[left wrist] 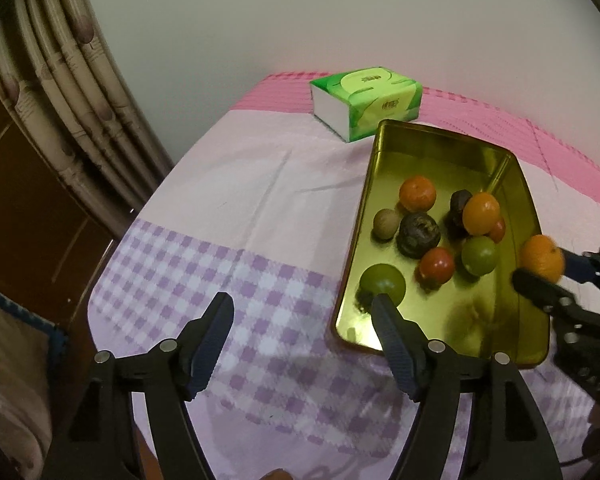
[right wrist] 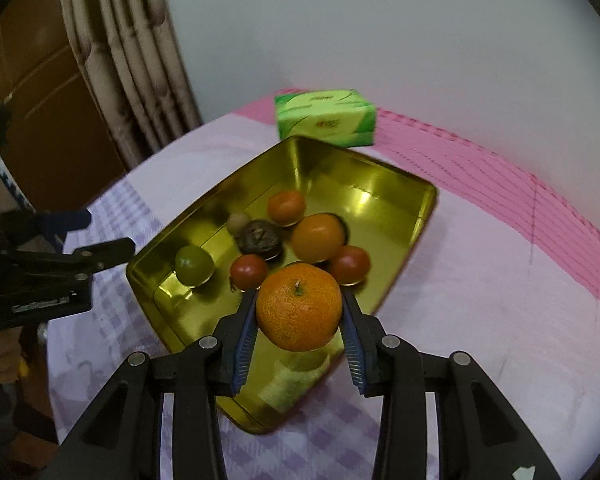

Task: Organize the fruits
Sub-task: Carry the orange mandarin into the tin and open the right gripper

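Right tool (right wrist: pixel 300 312) grips a mandarin (right wrist: pixel 299 306) above the gold tray (right wrist: pixel 400 196) of fruit.

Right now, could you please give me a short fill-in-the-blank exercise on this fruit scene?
1. The right gripper is shut on a fruit whose colour is ____.
2. The fruits lie in a tray whose colour is ____.
3. Behind the tray stands a green pack of ____.
4. The left gripper has its jaws ____, with nothing pressed between them.

Missing words: orange; gold; tissues; open
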`<state>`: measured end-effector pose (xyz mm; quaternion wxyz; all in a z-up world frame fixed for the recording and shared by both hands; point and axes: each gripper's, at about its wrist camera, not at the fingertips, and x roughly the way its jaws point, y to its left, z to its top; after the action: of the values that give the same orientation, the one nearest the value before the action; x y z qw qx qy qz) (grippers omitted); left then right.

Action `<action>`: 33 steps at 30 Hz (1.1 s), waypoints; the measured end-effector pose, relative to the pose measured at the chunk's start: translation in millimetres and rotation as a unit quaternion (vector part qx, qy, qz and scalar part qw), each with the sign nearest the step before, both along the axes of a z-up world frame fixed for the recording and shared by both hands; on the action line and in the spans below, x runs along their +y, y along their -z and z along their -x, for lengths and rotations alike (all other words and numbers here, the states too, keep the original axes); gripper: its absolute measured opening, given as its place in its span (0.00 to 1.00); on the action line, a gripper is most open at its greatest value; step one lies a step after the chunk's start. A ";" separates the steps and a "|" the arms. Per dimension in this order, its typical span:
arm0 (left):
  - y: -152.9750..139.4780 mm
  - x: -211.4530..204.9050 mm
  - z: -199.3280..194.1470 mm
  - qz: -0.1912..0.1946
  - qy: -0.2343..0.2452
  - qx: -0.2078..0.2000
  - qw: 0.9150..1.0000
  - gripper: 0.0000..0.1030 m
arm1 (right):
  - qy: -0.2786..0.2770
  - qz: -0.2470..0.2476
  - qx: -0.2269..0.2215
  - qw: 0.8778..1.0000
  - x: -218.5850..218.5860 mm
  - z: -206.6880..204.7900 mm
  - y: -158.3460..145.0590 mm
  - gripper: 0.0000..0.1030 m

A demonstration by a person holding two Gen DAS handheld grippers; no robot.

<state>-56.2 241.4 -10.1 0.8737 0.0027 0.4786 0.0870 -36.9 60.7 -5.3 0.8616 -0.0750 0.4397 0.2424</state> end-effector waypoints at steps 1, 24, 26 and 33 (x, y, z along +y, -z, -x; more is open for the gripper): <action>0.3 0.8 2.8 -0.002 0.000 -0.001 1.000 0.70 | -0.004 0.006 0.005 1.000 5.9 -2.5 4.2 0.35; 2.6 -2.2 4.8 0.003 0.017 0.003 1.000 0.70 | -0.005 0.084 0.014 0.996 35.9 -7.6 35.6 0.37; 1.8 -3.0 5.2 0.004 0.018 0.002 1.000 0.70 | 0.003 0.083 0.013 0.996 36.0 -8.4 35.4 0.37; -0.2 -6.1 6.9 0.008 0.024 0.000 1.000 0.70 | 0.029 0.063 0.014 0.998 27.8 -9.6 28.1 0.43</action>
<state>-63.2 235.4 -9.9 0.8754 0.0071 0.4794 0.0620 -27.3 88.6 -33.4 0.8556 -0.1123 0.4682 0.1900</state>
